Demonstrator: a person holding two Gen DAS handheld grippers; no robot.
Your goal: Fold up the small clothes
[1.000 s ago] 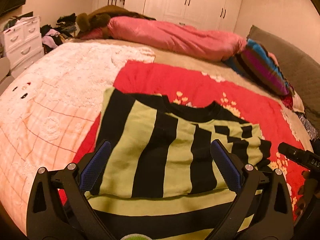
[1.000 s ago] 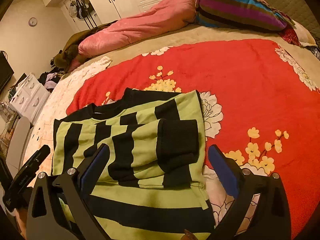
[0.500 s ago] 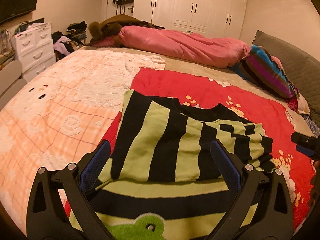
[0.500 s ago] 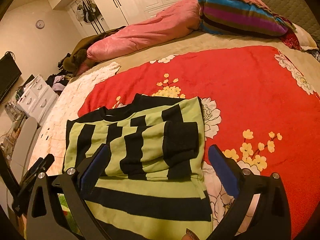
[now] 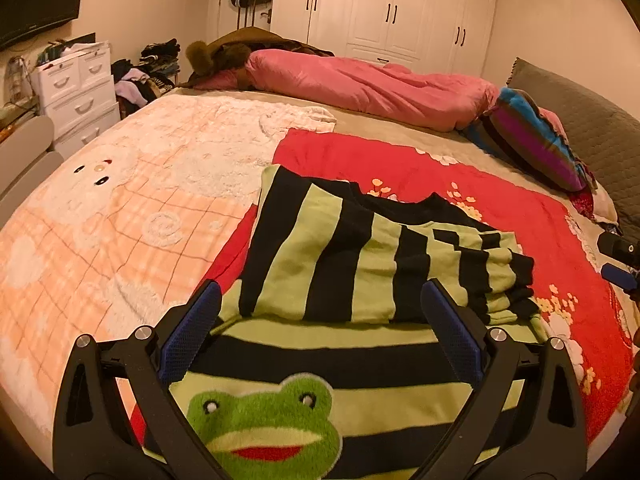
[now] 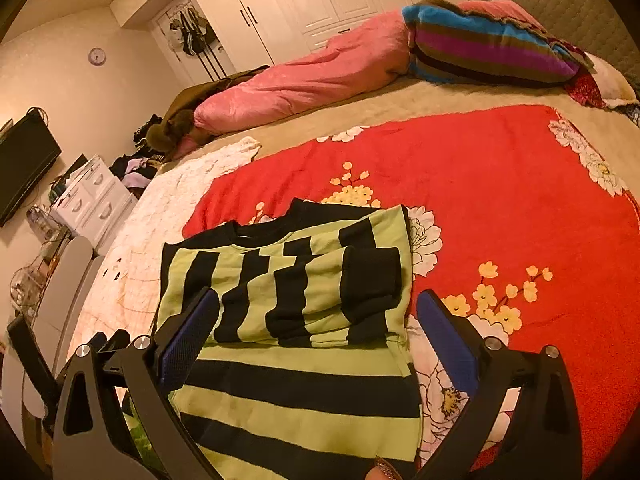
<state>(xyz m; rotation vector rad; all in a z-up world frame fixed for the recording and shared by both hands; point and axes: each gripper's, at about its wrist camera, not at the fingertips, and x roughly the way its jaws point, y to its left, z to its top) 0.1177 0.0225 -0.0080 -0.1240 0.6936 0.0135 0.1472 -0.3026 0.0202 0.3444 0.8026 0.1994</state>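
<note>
Left gripper (image 5: 320, 326): fingers spread wide, gripping nothing, above the near part of the sweater (image 5: 340, 264). Right gripper (image 6: 318, 330): same, fingers wide apart, empty, over the sweater's right half.

Sweater is small, green with black stripes, lying flat on the red blanket (image 5: 500, 200) on the bed (image 5: 360, 114). Both sleeves are folded in across the chest; in the right wrist view the black cuff (image 6: 370, 270) of the top sleeve sits near the sweater's right edge. Black collar (image 5: 400, 208) points away from the grippers. Lower body is still flat, hem end nearest the cameras. A frog patch (image 5: 266, 420) shows on the front near the hem, between the left gripper's fingers in the left wrist view.

Sweater's left edge overlaps the seam where the red blanket meets the pale peach blanket (image 5: 120, 220). Red blanket has yellow flowers (image 6: 496, 296) and white flower prints just beside the sweater's right edge.

Far side of bed: pink quilt (image 5: 360, 84) rolled lengthwise, striped pillow (image 5: 532, 144) at its right end, touching. Grey headboard (image 5: 580, 120) on the right. White wardrobe (image 5: 384, 8) behind, white drawers (image 5: 76, 84) at the left wall.

Tip of the right gripper shows at the right edge of the left wrist view; part of the left gripper shows at lower left of the right wrist view.
</note>
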